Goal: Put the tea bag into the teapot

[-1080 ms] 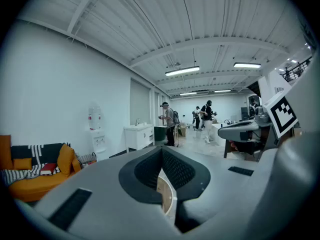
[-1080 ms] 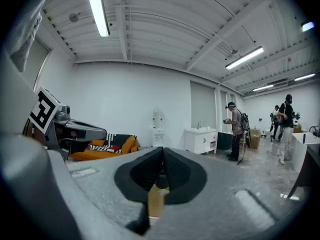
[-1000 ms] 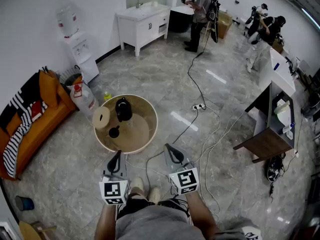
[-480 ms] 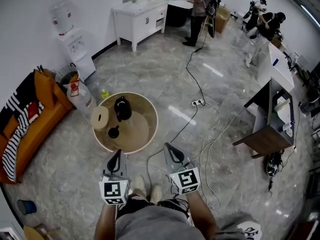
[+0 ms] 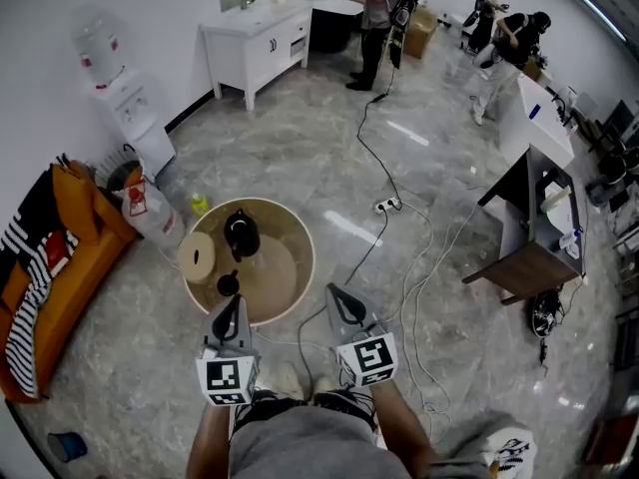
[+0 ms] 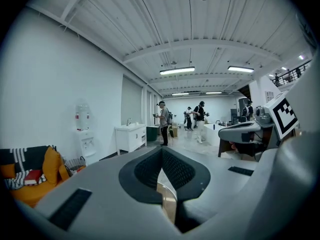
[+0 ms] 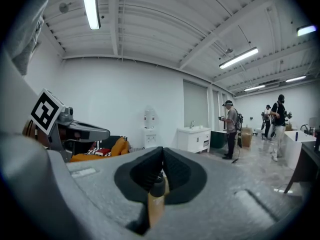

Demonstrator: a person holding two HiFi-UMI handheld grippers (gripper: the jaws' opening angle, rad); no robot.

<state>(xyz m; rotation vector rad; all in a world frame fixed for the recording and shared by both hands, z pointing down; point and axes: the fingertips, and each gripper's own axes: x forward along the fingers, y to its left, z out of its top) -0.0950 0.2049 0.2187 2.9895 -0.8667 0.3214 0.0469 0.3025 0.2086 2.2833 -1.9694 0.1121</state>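
My left gripper (image 5: 232, 303) and my right gripper (image 5: 340, 293) are both squeezed closed with nothing in them. They are just short of the round table (image 5: 306, 267), where the black teapot (image 5: 242, 234) stands. I cannot see the tea bag from here, so I think I should get close, find it, then open one gripper beside it.

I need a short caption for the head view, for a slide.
A person stands at a round table with a black teapot, left gripper and right gripper both shut.
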